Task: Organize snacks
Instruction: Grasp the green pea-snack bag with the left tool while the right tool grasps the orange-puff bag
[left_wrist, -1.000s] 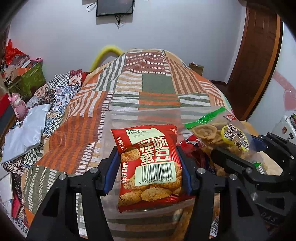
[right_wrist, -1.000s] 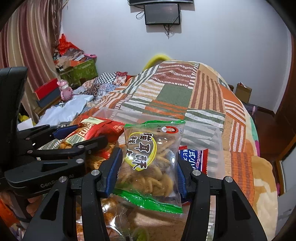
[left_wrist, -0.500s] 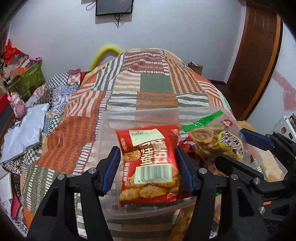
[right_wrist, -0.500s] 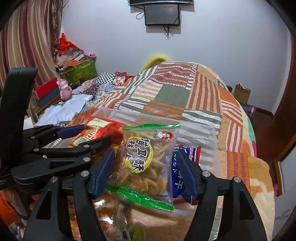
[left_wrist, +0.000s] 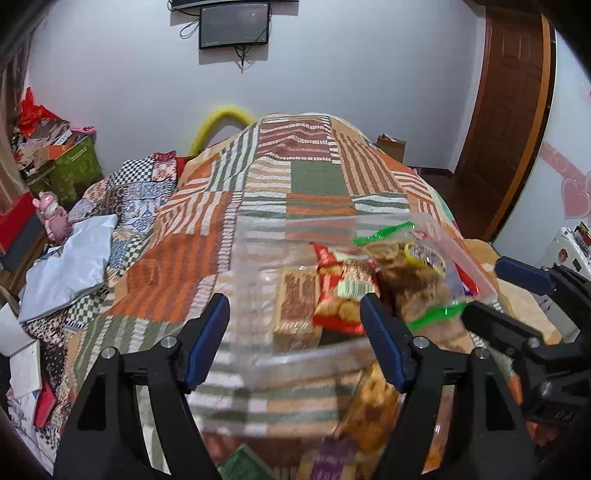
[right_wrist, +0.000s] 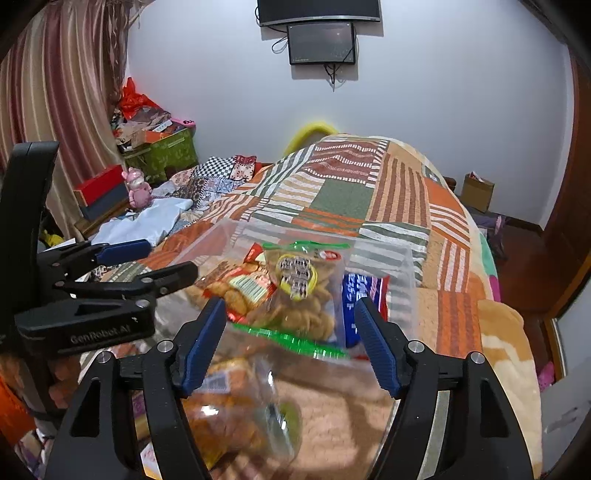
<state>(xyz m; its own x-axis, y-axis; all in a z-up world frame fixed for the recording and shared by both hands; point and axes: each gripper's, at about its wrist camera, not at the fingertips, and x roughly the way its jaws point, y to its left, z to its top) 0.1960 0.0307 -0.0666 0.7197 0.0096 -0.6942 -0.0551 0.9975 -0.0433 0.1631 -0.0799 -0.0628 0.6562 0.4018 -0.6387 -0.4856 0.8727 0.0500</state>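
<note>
A clear plastic bin (left_wrist: 258, 258) (right_wrist: 402, 266) stands on the patchwork bed. A red snack pack (left_wrist: 341, 291) (right_wrist: 240, 286) and a clear green-edged pack of fried twists (left_wrist: 410, 266) (right_wrist: 303, 291) lie inside it, beside a blue pack (right_wrist: 360, 295). My left gripper (left_wrist: 295, 325) is open and empty, just in front of the bin. My right gripper (right_wrist: 288, 325) is open and empty over the bin's near edge; it also shows at the right of the left wrist view (left_wrist: 517, 295).
More snack packs (right_wrist: 221, 410) lie blurred on the bed below the grippers. A patchwork quilt (left_wrist: 314, 184) covers the bed. Clutter, boxes and a pink toy (right_wrist: 136, 184) are at the left. A wooden door (left_wrist: 509, 92) is at the right.
Both grippers opened and let go of their packs, which dropped into the bin. Both grippers pulled back and rose a little.
</note>
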